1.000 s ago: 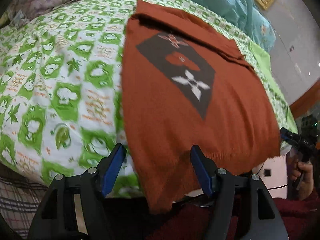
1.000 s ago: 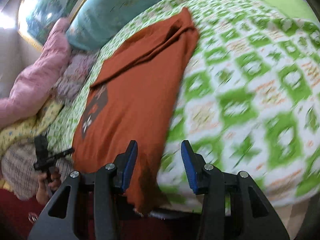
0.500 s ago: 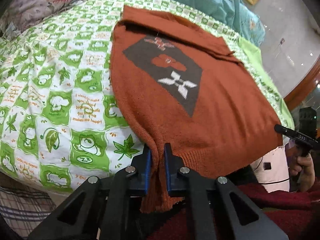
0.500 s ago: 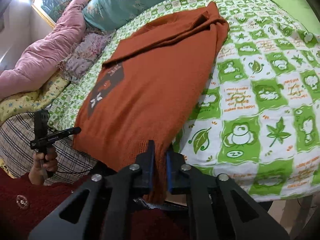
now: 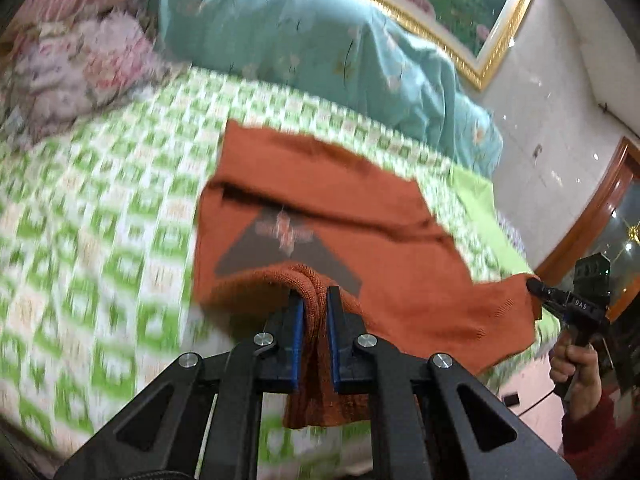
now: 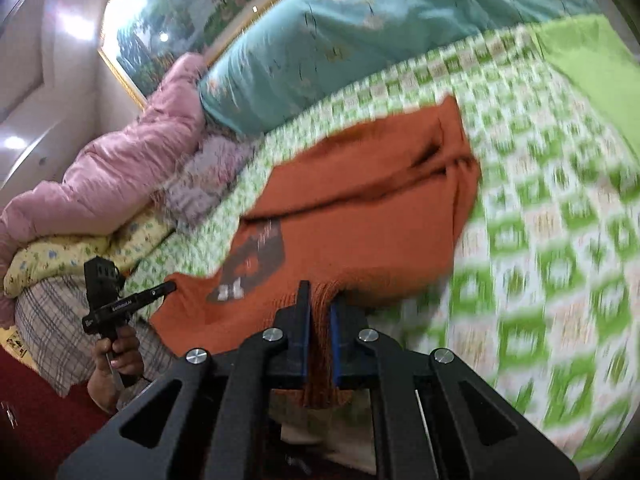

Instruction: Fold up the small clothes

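Observation:
A rust-orange knitted sweater [image 5: 360, 216] with a dark grey diamond print lies on the green-and-white bedsheet [image 5: 100, 220]. My left gripper [image 5: 314, 300] is shut on the hem's left corner, which is lifted and carried over the print. My right gripper [image 6: 318, 300] is shut on the hem's right corner of the sweater [image 6: 360, 208], lifted the same way. The right gripper also shows in the left wrist view [image 5: 536, 284], pinching the hem. The left gripper shows in the right wrist view [image 6: 168, 289].
A teal quilt [image 5: 320, 40] and pink and floral bedding [image 5: 80, 56] are piled at the head of the bed. A framed picture [image 5: 460, 4] hangs above. A lime-green cloth [image 6: 592, 64] lies at the far right. The bed's near edge is just below the grippers.
Both grippers, shut on the hem since half a second ago, have lifted it and moved it forward toward the collar. The sweater's lower part now covers part of the print.

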`<action>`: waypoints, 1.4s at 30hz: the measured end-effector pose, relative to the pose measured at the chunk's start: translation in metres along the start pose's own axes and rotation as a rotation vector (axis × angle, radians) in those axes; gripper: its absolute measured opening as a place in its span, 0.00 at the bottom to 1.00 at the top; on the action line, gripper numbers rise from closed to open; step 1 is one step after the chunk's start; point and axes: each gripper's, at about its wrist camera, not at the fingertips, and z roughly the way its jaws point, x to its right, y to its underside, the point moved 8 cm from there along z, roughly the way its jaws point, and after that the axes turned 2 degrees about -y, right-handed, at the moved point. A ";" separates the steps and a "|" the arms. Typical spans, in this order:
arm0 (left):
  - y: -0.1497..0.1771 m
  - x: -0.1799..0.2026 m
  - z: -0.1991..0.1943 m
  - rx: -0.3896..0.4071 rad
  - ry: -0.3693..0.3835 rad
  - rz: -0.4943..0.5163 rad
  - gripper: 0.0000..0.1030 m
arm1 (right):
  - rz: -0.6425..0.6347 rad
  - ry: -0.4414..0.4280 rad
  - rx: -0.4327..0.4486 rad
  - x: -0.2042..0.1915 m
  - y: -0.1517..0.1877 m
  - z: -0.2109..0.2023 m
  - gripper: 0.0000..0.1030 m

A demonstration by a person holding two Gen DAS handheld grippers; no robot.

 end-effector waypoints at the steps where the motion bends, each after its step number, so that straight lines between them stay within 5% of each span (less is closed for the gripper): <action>1: -0.012 0.002 0.005 0.014 -0.001 0.008 0.08 | -0.010 0.009 0.015 0.003 -0.014 0.005 0.08; 9: -0.119 -0.003 0.088 0.064 -0.061 0.033 0.08 | -0.025 0.047 0.044 0.033 -0.115 0.068 0.08; 17: -0.169 -0.052 0.182 0.003 -0.153 -0.021 0.08 | 0.008 0.110 -0.019 0.083 -0.177 0.156 0.08; 27: -0.172 -0.102 0.256 -0.079 -0.209 -0.073 0.08 | 0.065 0.175 -0.148 0.145 -0.177 0.226 0.09; 32: -0.166 -0.109 0.263 -0.131 -0.219 -0.105 0.15 | 0.127 0.153 -0.166 0.160 -0.173 0.228 0.12; 34: -0.163 -0.105 0.251 -0.125 -0.219 -0.090 0.17 | 0.099 0.165 -0.146 0.155 -0.172 0.214 0.22; 36: -0.158 -0.101 0.234 -0.113 -0.229 -0.065 0.18 | 0.046 0.225 -0.106 0.149 -0.173 0.191 0.45; 42: -0.122 -0.088 0.201 -0.139 -0.296 0.086 0.38 | -0.142 0.280 -0.106 0.114 -0.153 0.158 0.49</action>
